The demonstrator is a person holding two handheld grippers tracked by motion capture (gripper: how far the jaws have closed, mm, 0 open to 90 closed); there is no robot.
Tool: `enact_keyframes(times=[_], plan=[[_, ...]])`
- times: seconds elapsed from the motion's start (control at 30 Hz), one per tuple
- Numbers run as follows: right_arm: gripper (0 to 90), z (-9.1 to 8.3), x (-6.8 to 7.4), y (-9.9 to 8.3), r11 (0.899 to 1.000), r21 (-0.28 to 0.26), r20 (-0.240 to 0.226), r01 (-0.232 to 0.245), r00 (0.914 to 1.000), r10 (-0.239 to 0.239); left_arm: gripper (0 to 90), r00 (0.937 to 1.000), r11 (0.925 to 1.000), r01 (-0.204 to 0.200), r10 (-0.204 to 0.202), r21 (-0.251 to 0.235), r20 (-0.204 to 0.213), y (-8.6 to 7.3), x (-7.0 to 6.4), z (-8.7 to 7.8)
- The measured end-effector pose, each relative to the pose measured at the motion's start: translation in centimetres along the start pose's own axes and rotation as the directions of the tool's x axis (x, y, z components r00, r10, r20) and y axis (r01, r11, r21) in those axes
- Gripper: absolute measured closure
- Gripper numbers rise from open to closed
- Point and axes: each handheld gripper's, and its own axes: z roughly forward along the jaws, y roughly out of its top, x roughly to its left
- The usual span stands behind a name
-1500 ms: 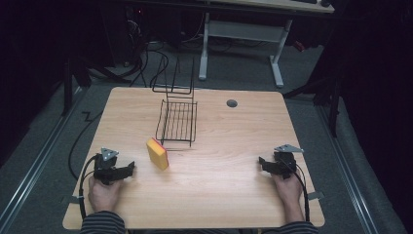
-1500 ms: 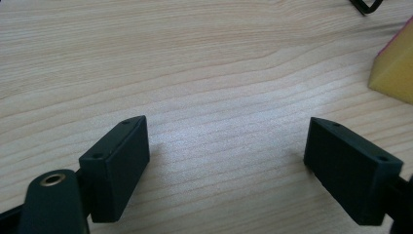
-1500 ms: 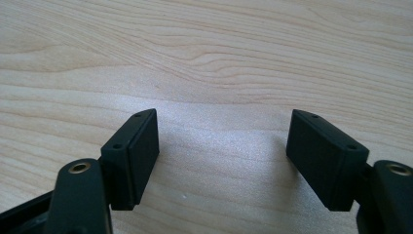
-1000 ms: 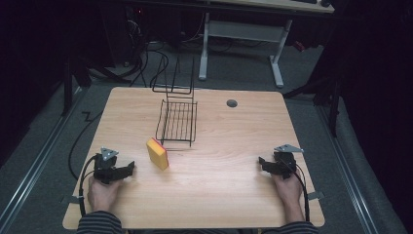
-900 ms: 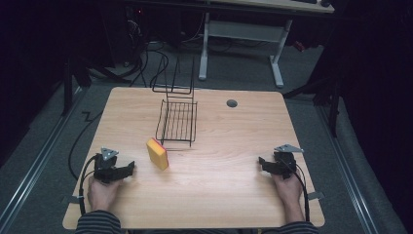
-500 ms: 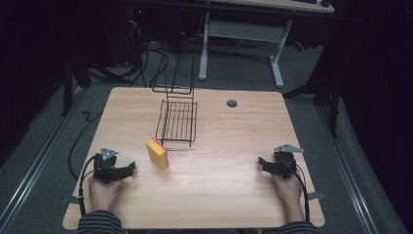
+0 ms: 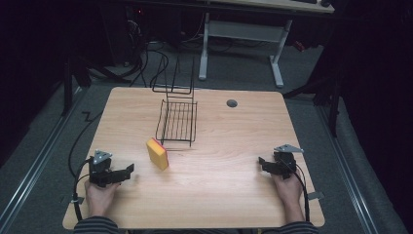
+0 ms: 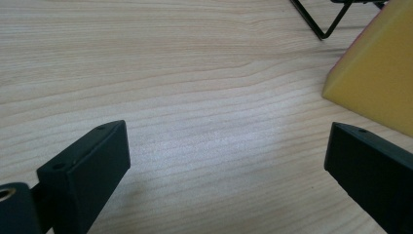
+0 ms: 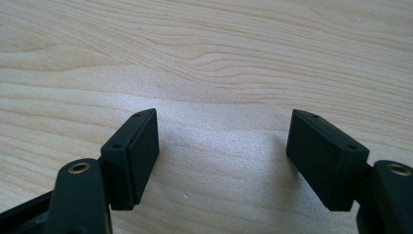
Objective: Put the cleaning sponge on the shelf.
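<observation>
I have both tools resting low on the pale wooden worktop (image 7: 219,146), one at each near corner. My left hand-held gripper (image 7: 127,170) sits with its jaws spread wide and nothing between them; in the left gripper view I see bare wood grain between the two black jaws. My right hand-held gripper (image 7: 262,162) is likewise spread open over bare wood, holding nothing.

The yellow rectangular foam sponge with a pinkish-red face (image 7: 158,153) stands on its edge just in front of the black wire dish rack (image 7: 178,122), close to the rack's near foot without my being able to say whether they touch. From my left hand-held gripper it lies forward and to the right, near; in the left gripper view its yellow face (image 8: 377,73) already fills the upper right corner, just beyond the right-hand jaw. From the right one it is well apart, across the worktop.

I judge the left hand the nearer one for a reach. The sponge's long axis runs roughly away from me, slightly slanted, so I would need to swing the jaws right to straddle its thin faces.
</observation>
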Motion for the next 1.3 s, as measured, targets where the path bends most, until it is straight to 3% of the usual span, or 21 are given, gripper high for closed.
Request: enact_keyframes(times=[0.2, 0.83, 1.3], plan=[[28.1, 0.0, 0.0, 0.0, 1.0, 0.0, 0.001, -0.001, 1.0, 0.001, 1.3, 0.9998, 0.9997, 0.012, -0.011, -0.02, 0.018, -0.2, 0.0, -0.9], [28.1, 0.0, 0.0, 0.0, 1.0, 0.0, 0.0, 0.003, 1.0, -0.003, 0.3, 0.9975, 0.9964, -0.033, 0.037, -0.078, 0.06, 0.4, -2.0, -3.1], [28.1, 0.0, 0.0, 0.0, 1.0, 0.001, 0.0, 0.002, 1.0, -0.002, 0.1, 0.9877, 0.9917, -0.087, 0.098, -0.095, 0.122, 1.0, -4.4, -3.8]])
